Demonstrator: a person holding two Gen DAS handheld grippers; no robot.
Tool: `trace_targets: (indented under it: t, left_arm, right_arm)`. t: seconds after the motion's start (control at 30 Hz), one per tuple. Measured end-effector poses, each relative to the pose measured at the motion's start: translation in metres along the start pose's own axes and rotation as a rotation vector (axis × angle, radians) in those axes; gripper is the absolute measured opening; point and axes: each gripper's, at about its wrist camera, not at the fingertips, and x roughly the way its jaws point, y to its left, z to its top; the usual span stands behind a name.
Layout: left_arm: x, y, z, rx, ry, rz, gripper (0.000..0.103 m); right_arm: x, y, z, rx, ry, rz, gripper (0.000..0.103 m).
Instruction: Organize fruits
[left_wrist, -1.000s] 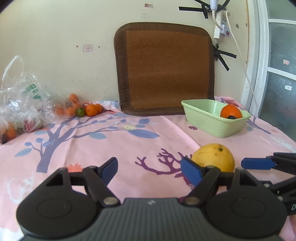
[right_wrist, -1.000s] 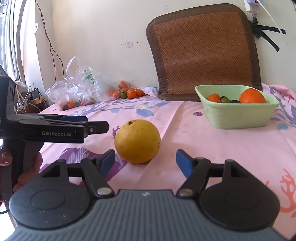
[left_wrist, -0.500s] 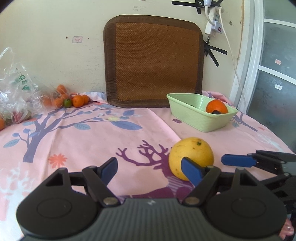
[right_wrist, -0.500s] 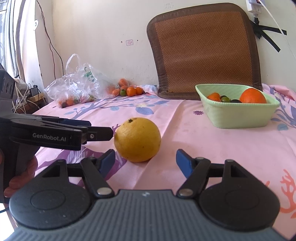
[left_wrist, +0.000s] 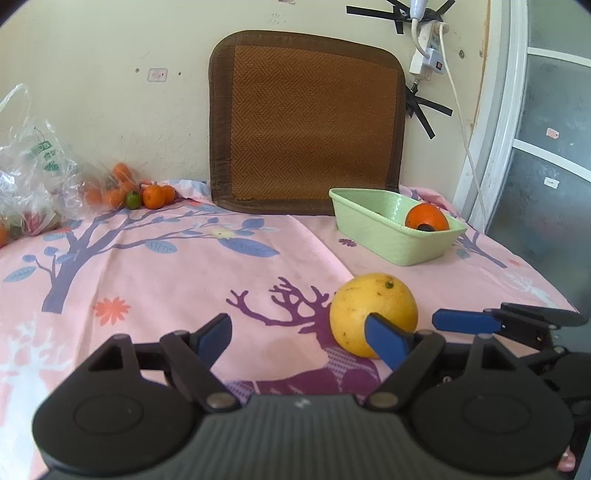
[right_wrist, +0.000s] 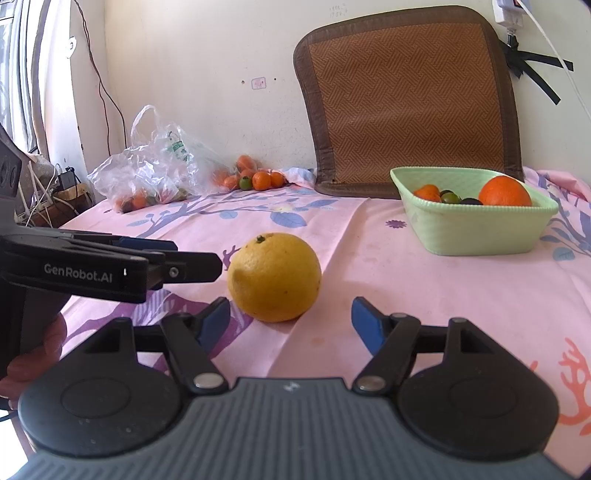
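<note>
The left tongs (left_wrist: 299, 334) swung toward the big yellow fruit (left_wrist: 373, 314) and are opening wide, nothing between them. The right tongs (right_wrist: 290, 319) wait wide open just behind it, ready to grab.

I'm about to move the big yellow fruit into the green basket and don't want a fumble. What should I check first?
1. Yellow fruit free on the tablecloth: ok.
2. Right hand-held gripper open, fruit just ahead of its fingertips: ok.
3. Left hand-held gripper clear of the fruit: not ok, it sits close beside it, jaws opening.
4. Green basket has room: ok, its near side looks free.
5. Path from fruit to basket unobstructed: ok.
</note>
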Motion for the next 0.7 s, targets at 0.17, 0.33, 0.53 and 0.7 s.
trace_targets:
  t: [0.17, 0.33, 0.53, 0.7]
  left_arm:
    - [-0.006, 0.002, -0.002, -0.008, -0.033, -0.032, 0.082]
    - [-0.011, -0.002, -0.004, 0.012, -0.059, -0.074, 0.082]
    - [-0.011, -0.003, -0.005, 0.015, -0.059, -0.108, 0.082]
    - [-0.013, -0.001, -0.006, 0.005, -0.068, -0.128, 0.082]
  right_arm:
    - [0.001, 0.0, 0.0, -0.003, 0.004, -0.001, 0.074]
    - [0.002, 0.002, 0.0, -0.011, 0.009, -0.007, 0.074]
    - [0.003, 0.003, 0.0, -0.016, 0.012, -0.013, 0.074]
    - [0.004, 0.003, 0.0, -0.017, 0.012, -0.015, 0.074]
